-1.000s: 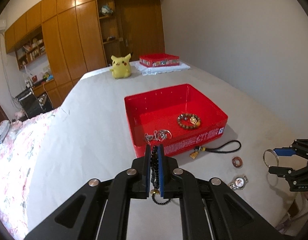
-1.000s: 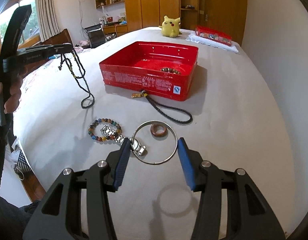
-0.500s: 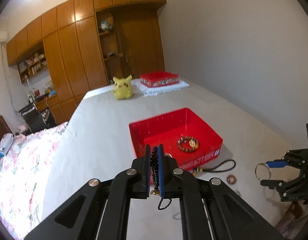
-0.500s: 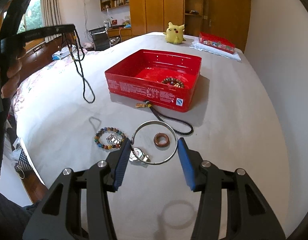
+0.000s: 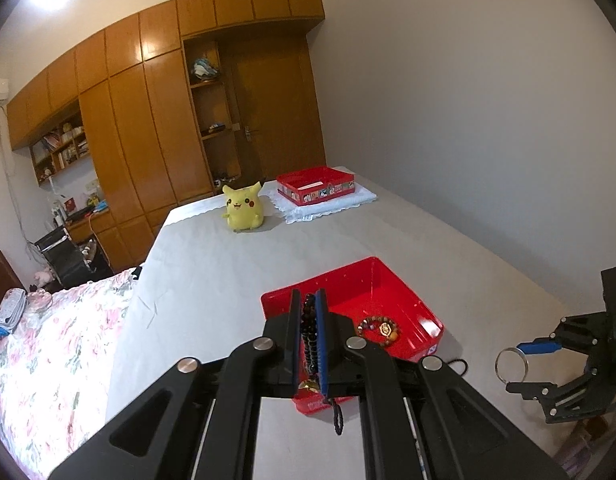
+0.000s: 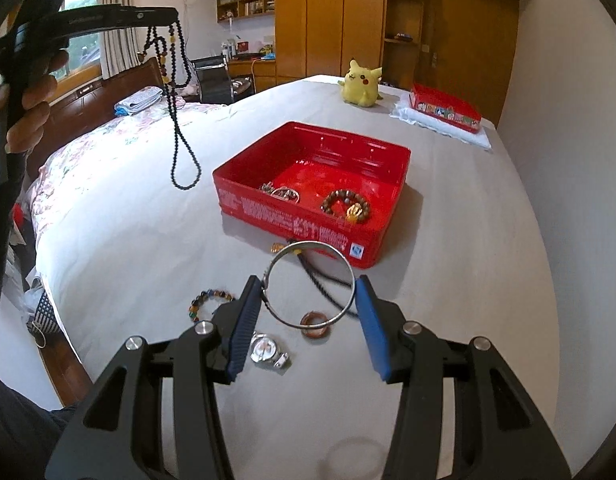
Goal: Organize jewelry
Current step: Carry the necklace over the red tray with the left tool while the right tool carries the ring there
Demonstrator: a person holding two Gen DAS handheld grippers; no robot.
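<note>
A red tin box (image 6: 244,204) (image 5: 415,304) sits on the white bed and holds a brown bead bracelet (image 6: 345,207) (image 5: 379,327) and a metal trinket (image 6: 282,193). My left gripper (image 5: 309,320) is shut on a black bead necklace (image 6: 176,92) and holds it high, left of the box; the necklace hangs free. My right gripper (image 6: 308,312) is shut on a silver bangle (image 6: 309,284), its pads gripping it at both sides, raised above the bed in front of the box. It also shows in the left wrist view (image 5: 511,364).
On the bed below my right gripper lie a watch (image 6: 268,350), a brown ring (image 6: 315,322), a coloured bead bracelet (image 6: 206,302) and a black cord with a gold charm (image 6: 321,286). A yellow plush (image 6: 361,82) and a second red box (image 6: 443,108) sit at the far end.
Both grippers have risen. The left has lifted the necklace clear of the bed and higher. The right has lifted the bangle off the bed.
</note>
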